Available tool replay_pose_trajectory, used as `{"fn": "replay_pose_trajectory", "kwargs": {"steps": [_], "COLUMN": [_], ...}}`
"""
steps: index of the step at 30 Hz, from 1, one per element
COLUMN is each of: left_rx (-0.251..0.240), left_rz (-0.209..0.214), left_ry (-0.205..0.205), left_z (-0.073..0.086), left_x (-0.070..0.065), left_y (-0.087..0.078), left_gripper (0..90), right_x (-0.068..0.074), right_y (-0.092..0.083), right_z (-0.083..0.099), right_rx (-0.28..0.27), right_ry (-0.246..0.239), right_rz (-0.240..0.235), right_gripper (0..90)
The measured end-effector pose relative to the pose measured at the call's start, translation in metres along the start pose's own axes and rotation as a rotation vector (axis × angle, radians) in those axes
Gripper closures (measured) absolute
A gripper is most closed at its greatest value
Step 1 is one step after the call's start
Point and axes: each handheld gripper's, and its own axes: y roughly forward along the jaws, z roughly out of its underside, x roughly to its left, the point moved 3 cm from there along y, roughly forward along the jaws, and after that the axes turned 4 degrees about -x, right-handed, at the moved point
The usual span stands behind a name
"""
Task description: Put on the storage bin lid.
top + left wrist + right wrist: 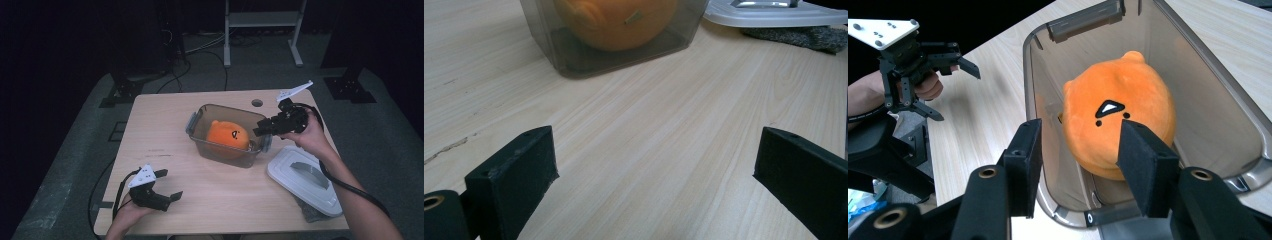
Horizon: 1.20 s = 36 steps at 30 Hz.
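Orange plush [228,135] sits in the clear bin [196,123] at table centre; your right gripper [258,131] at its 3 o'clock rim is half open, empty. Left gripper [169,184] wide open, empty. Lid [303,179] at 4 o'clock not yet on

From my high view, the orange round plush toy [229,135] sits inside the clear grey plastic bin [200,141] at the middle of the light wooden table [165,125]. My right gripper [258,131] hangs over the bin's right end, and to the right of the bin, nearer me, the white rectangular plastic lid [305,179] lies flat on a grey cloth [311,214]. My left gripper [170,186] rests at the table's near left edge, well apart from the bin.
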Motion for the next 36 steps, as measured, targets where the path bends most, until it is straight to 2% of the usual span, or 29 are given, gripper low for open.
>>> {"fn": "replay_pose_trajectory", "kwargs": {"steps": [9,12,26,36], "left_rx": [0.001,-0.001,-0.001,0.001], "left_rz": [-0.002,-0.003,-0.006,-0.010], "left_ry": [0.001,0.003,0.000,-0.002], "left_z": [0.000,-0.001,0.000,0.000], "left_x": [0.000,-0.001,0.000,0.000], "left_y": [0.000,-0.001,-0.001,-0.001], "left_gripper": [2.8,2.8,2.8,2.8], "right_x": [0.000,0.000,-0.008,-0.011], "right_y": [-0.016,-0.022,-0.042,-0.052], "right_z": [0.012,0.017,0.054,0.072], "right_rx": [-0.025,-0.038,-0.058,-0.067], "right_ry": [0.000,0.005,0.042,0.061], "right_rz": [0.013,-0.001,0.028,0.051], "right_gripper": [49.2,47.2,44.5,41.1]}}
